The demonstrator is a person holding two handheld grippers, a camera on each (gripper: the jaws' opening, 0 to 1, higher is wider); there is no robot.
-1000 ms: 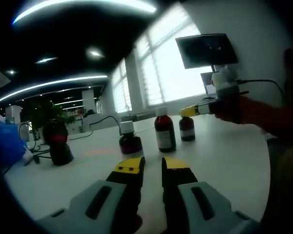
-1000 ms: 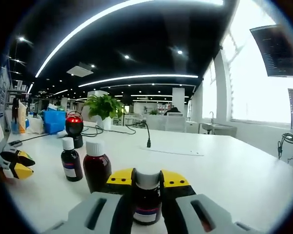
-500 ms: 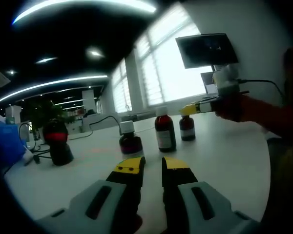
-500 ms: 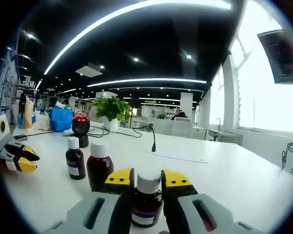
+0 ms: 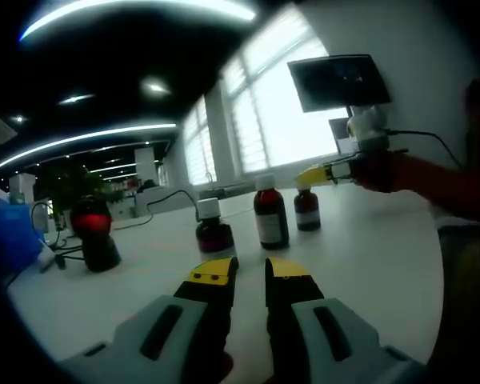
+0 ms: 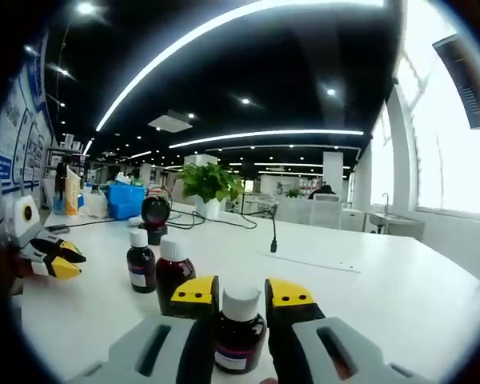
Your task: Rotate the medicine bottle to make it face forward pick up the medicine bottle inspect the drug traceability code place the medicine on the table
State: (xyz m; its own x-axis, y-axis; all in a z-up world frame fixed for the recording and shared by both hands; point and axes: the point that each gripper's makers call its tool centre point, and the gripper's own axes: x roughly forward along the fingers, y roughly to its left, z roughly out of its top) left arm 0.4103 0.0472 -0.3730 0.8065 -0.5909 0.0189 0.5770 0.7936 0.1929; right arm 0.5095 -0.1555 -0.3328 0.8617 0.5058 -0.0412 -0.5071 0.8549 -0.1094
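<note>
The right gripper (image 6: 232,300) closes its yellow-tipped jaws around a small dark medicine bottle (image 6: 239,336) with a white cap, the bottle standing upright between them with its long axis vertical, jaws pressed to either side at shoulder height. Whether its base is clear of the white table (image 6: 368,296) cannot be told. Its label is only partly visible near the bottom of the right gripper view, so the traceability code cannot be read. Judged from this, the pick-up step is in hand, with inspection to follow.

Just beyond and to the left stand two more dark bottles, a taller one (image 6: 174,272) and a smaller one (image 6: 139,262), close together. Farther off sit a red-lit barcode scanner (image 6: 155,216) and a potted plant (image 6: 210,186).

The left gripper (image 5: 250,276) hovers low over the table with jaws nearly closed, a thin gap between them, holding nothing. From that side the held bottle (image 5: 306,210) is the farthest of the three in a row, well apart from the left jaws, making the right gripper the working one.
</note>
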